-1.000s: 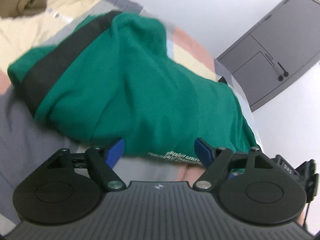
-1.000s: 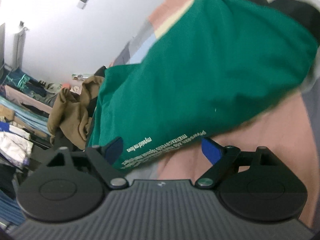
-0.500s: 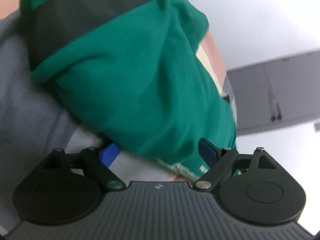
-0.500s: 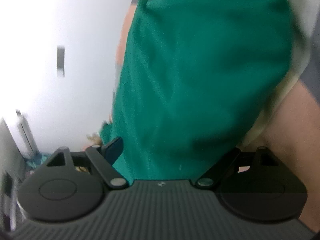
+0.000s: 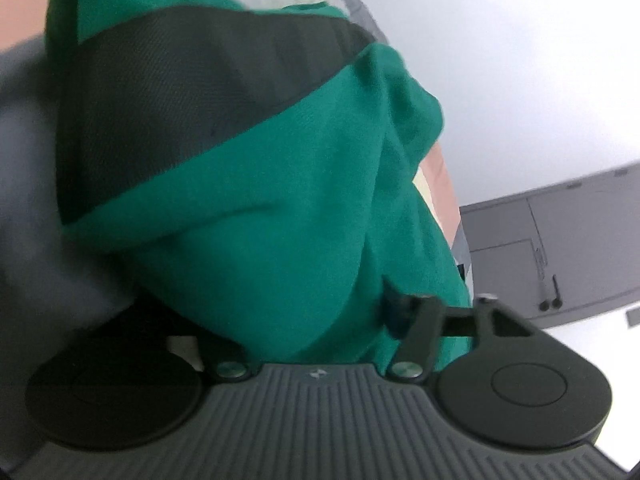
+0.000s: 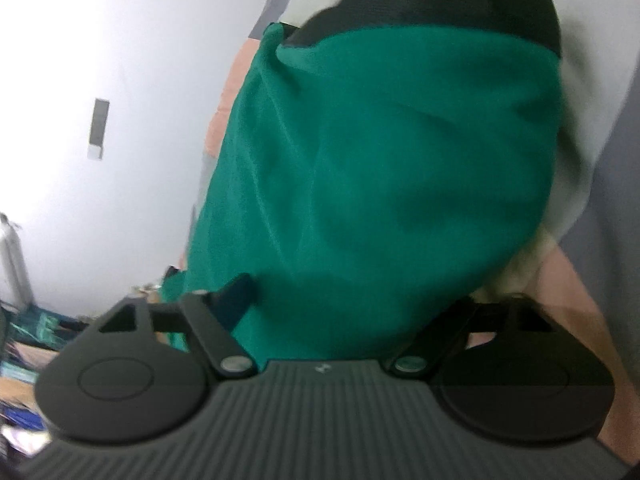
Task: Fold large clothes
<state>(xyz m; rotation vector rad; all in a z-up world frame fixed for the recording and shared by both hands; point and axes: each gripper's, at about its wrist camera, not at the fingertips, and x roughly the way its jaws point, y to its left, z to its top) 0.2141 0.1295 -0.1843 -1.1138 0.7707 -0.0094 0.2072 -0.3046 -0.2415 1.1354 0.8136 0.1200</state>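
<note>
My left tongs (image 5: pixel 308 320) and right tongs (image 6: pixel 352 312) gape wide under a soft, bulging green knit garment (image 5: pixel 260 220) with a broad black band (image 5: pixel 192 92); no legible writing.

A bed with a patchwork cover (image 5: pixel 438 176) in pink, cream and grey carries the green garment (image 5: pixel 280 208), which lies bunched upon it.

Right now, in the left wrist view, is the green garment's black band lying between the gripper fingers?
No. The black band crosses the green garment well above the left gripper, whose fingers have only green cloth between them.
</note>
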